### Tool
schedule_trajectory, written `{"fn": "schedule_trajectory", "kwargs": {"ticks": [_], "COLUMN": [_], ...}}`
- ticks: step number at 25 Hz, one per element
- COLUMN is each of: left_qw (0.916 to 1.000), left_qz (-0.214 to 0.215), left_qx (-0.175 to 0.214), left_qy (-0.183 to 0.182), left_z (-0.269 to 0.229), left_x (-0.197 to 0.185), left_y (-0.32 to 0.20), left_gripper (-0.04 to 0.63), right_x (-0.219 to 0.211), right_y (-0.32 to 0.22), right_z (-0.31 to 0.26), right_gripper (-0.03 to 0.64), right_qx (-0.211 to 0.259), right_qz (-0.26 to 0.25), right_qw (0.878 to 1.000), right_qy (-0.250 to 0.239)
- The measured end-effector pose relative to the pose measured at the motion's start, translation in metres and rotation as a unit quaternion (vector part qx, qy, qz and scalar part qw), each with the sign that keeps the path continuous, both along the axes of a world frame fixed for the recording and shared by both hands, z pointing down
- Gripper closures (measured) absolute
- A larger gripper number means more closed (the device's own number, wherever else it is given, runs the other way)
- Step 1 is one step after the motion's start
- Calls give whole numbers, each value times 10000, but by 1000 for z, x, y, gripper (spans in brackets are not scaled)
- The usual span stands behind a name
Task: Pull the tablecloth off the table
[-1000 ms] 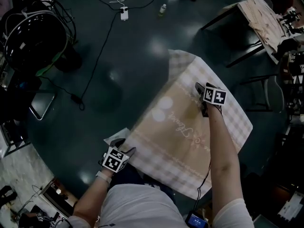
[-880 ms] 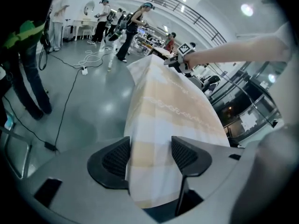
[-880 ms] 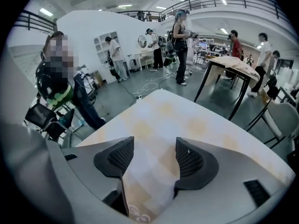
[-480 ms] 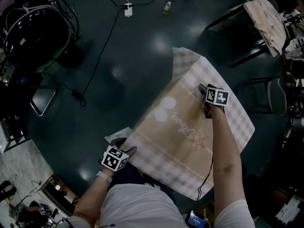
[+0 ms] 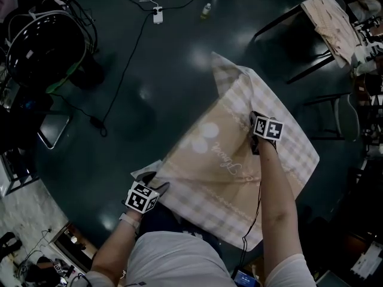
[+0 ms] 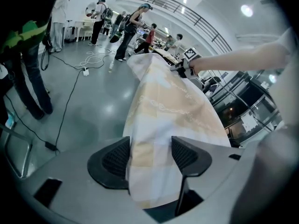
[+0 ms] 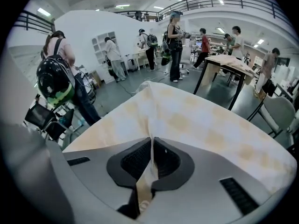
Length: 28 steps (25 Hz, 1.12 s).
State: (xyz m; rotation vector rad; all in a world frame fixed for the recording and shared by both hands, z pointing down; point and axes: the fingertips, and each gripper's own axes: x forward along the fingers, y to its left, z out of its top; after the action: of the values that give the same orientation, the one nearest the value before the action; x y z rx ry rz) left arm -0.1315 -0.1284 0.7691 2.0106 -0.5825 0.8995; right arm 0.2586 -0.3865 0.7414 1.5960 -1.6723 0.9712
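A beige checked tablecloth [image 5: 209, 166] covers the small table below me. My right gripper [image 5: 252, 118] sits on its far middle part. Its jaws have just been closing and now pinch a raised fold of the cloth [image 7: 196, 120], which runs up between the pads of the right gripper [image 7: 152, 148]. My left gripper [image 5: 154, 182] is at the near left corner. In the left gripper view the jaws of the left gripper [image 6: 149, 155] stand apart, with the cloth's corner [image 6: 163, 101] lying loosely between them.
Dark glossy floor surrounds the table. Cables [image 5: 128, 58] and a power strip [image 5: 157, 15] lie on it, with a bottle [image 5: 206, 9] beyond. A black round chair [image 5: 42, 46] stands far left. Another draped table [image 5: 329, 17] and a chair [image 5: 344, 115] stand at right. People stand farther off.
The right gripper has shut on a fold of the cloth and shifted slightly toward me; the cloth puckers around it. The left gripper has stayed put.
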Motion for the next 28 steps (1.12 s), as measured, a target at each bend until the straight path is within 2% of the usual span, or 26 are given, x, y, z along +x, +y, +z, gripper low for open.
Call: {"fn": "schedule_trajectory", "kwargs": {"ticks": [5, 9, 13, 18, 28], "left_qw": [9998, 9986, 9963, 9958, 9918], "left_qz": [-25, 32, 67, -31, -259], "left_qx": [134, 428, 708, 758, 1074], "left_qy": [-118, -310, -479, -512, -650], "left_z": [-4, -6, -6, -9, -27], "left_x": [0, -3, -6, -2, 2], "left_y": [1, -2, -4, -7, -8], "left_gripper": [335, 336, 336, 336, 336], "right_x": [2, 0, -2, 2, 21], "right_y": [13, 16, 26, 44, 87], "right_z": [-15, -34, -46, -59, -88], "right_gripper": [589, 589, 589, 589, 591], "right_qx": [668, 1073, 1188, 1327, 1646], "right_qz": [497, 581, 541, 496, 834], "right_qw": [9963, 9923, 9910, 9891, 9805], "right_qy": [-191, -203, -287, -411, -670]}}
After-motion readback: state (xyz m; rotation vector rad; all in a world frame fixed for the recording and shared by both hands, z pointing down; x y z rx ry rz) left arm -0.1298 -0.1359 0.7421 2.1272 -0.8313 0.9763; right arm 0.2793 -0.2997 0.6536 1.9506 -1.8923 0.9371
